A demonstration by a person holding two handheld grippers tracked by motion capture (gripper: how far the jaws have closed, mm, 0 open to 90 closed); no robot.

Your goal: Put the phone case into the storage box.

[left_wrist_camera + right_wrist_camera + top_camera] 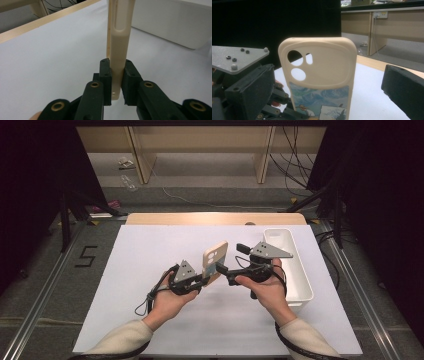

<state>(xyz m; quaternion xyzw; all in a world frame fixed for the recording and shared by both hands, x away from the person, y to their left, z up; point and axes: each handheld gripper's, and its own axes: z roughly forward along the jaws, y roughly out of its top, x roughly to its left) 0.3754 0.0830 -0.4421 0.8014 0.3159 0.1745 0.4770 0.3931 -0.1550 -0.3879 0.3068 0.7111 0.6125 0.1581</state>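
Phone case (215,261) stands upright above the table (150,270), between your two hands. Your left gripper (201,281) is clamped on its lower edge. Your right gripper (223,268) has its jaws wide apart, one on each side of the case, not pressing it.

A beige phone case (215,262) is held upright above the white table sheet, gripped at its lower end. Two round camera openings and a smaller slot are cut near its rounded top corner, and a painted landscape with a figure is printed on its lower part. Seen edge-on, it stands thin and vertical.
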